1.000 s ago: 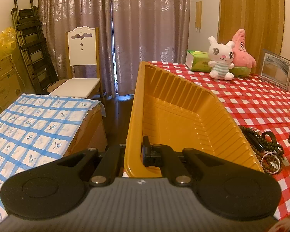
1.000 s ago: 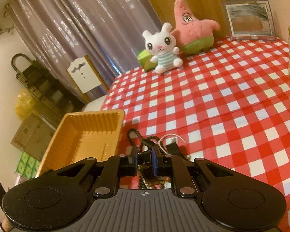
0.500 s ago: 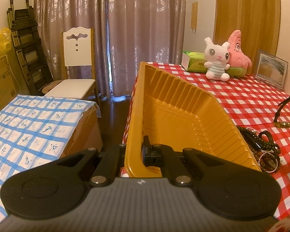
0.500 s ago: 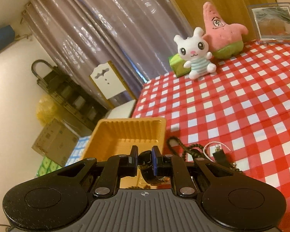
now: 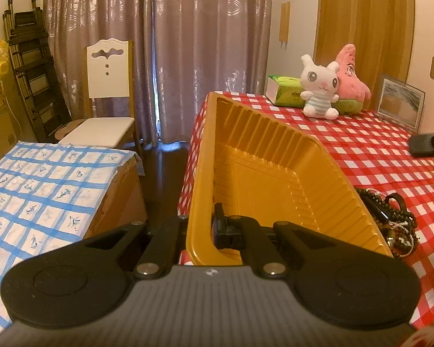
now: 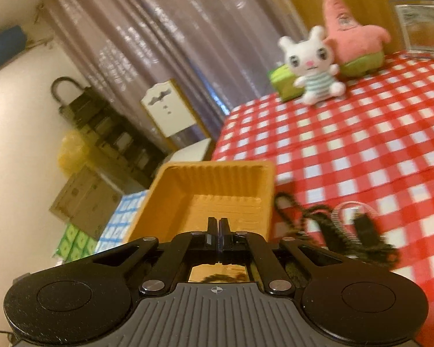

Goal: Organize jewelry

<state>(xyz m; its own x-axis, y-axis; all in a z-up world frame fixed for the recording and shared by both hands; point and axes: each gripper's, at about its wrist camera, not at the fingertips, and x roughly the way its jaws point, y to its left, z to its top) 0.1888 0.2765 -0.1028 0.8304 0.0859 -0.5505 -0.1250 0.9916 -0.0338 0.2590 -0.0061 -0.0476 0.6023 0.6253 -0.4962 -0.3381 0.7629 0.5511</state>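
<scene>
Since right tool (image 6: 218, 225) emptied, jaws shut

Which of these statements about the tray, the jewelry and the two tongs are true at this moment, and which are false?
1. The left tongs are clamped on the near wall of the yellow tray. True.
2. The right tongs stand wide open. False: they are shut, pads together, with nothing visible between them.
3. The beaded jewelry lies piled inside the tray. False: it lies on the checked cloth, just outside the tray's wall.
4. A white plush rabbit sits at the far side of the table. True.
</scene>
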